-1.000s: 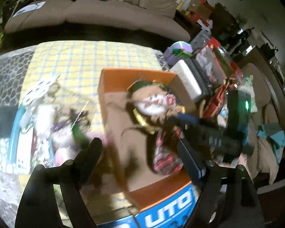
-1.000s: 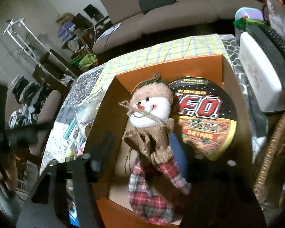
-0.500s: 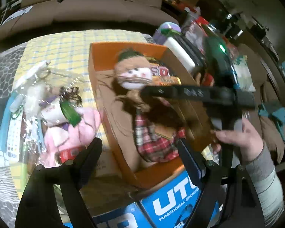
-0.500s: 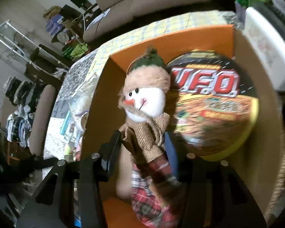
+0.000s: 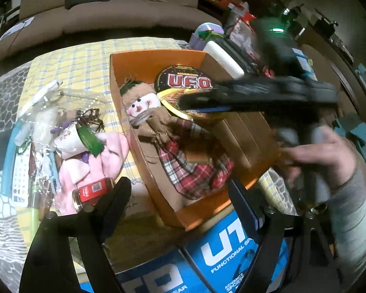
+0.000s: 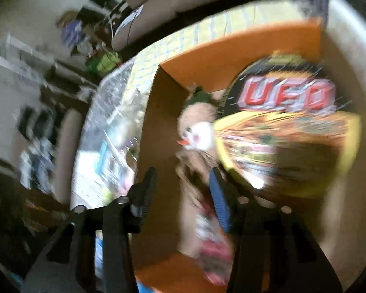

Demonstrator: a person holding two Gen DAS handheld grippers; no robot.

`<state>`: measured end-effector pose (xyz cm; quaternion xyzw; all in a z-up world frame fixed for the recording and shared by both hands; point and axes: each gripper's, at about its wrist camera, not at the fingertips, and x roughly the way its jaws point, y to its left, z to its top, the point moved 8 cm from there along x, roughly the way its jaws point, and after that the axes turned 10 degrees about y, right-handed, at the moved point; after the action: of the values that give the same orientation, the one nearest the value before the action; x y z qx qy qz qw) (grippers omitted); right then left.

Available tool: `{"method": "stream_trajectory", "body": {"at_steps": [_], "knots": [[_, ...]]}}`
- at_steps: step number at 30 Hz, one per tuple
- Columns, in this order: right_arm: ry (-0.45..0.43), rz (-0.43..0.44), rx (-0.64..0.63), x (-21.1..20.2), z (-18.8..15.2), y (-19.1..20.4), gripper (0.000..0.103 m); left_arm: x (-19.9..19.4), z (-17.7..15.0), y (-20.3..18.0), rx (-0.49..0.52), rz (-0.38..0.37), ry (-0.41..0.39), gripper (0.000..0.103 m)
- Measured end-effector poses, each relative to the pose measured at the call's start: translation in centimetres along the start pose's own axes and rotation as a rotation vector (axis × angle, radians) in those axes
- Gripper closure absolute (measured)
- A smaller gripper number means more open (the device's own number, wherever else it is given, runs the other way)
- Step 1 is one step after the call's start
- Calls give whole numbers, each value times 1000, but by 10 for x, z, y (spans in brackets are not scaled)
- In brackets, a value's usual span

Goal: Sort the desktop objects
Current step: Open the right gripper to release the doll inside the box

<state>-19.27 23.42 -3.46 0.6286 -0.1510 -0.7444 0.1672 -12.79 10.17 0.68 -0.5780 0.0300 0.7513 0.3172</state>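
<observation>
Two things, a snowman doll (image 5: 156, 122) and noodle bowl (image 5: 185, 85), lie in the orange box (image 5: 156, 58); right tongs (image 6: 183, 193) are opening, empty; left tongs (image 5: 178, 200) spread; pink toy (image 5: 97, 156), jar (image 5: 92, 193) wait on the worktop (image 5: 68, 66).

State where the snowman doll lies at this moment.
In the left wrist view the snowman doll lies inside the orange box, along its left wall, its head beside the U.F.O. noodle bowl.
</observation>
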Motion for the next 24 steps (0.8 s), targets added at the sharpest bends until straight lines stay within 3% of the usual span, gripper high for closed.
{"method": "stream_trajectory", "body": {"at_steps": [2,5,9,12,13,14,15,17,19,21,23,24], "knots": [[69,-42,-8,-6,-20,-13,32,0,-1,1,-3,0,-2,19],[175,-84,27,-3,-43,-35,32,1,0,2,-25,-12,-4,19],[298,36,58,18,-58,-35,33,-3,-1,-1,-41,-37,-14,19],[364,12,70,47,-61,-40,35,-5,-1,-1,-51,-39,-15,19],[380,29,76,54,-63,-40,42,-5,-1,-1,-51,-37,-15,19],[396,55,77,60,-64,-37,62,-6,-1,-1,-51,-36,-15,19],[408,77,75,65,-65,-33,69,-6,-1,-1,-50,-38,-13,19],[400,147,94,68,-65,-23,69,-7,0,-1,-52,-44,-11,19],[383,300,153,67,-61,-10,69,-9,3,-1,-56,-54,-13,19],[359,388,192,67,-58,-1,69,-11,6,0,-67,-65,-24,19],[288,537,246,60,-50,10,69,-14,9,0,-83,-94,-33,19],[263,567,244,56,-47,15,69,-14,10,0,-91,-104,-35,19]]}}
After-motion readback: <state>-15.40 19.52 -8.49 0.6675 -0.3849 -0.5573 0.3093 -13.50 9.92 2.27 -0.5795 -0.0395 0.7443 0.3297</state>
